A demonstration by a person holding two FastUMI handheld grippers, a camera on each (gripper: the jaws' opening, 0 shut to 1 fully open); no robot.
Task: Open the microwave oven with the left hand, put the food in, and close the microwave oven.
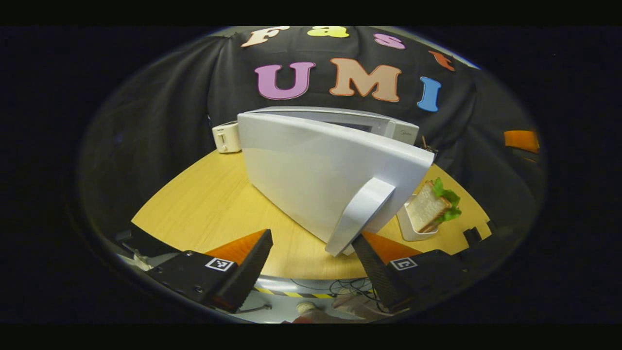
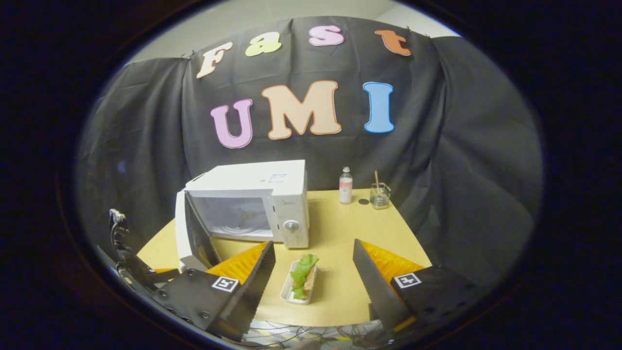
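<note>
Right gripper view | microwave door [image 2: 187, 232] swung open | sandwich tray [image 2: 299, 284] just ahead between spread fingers of right gripper [image 2: 313, 277], long axis near-to-far | left gripper [image 1: 311, 253] fingers apart

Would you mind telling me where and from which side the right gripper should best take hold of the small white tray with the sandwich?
Grip the small white tray across its two long rims, coming down from above. It lies lengthwise between the open right gripper fingers, and the lettuce-topped sandwich fills its middle, so the narrow width probably suits the span.

Toaster [image 1: 227, 137] half behind open microwave door [image 1: 311, 170]; sandwich [image 1: 432, 206] partly behind door's edge.
</note>
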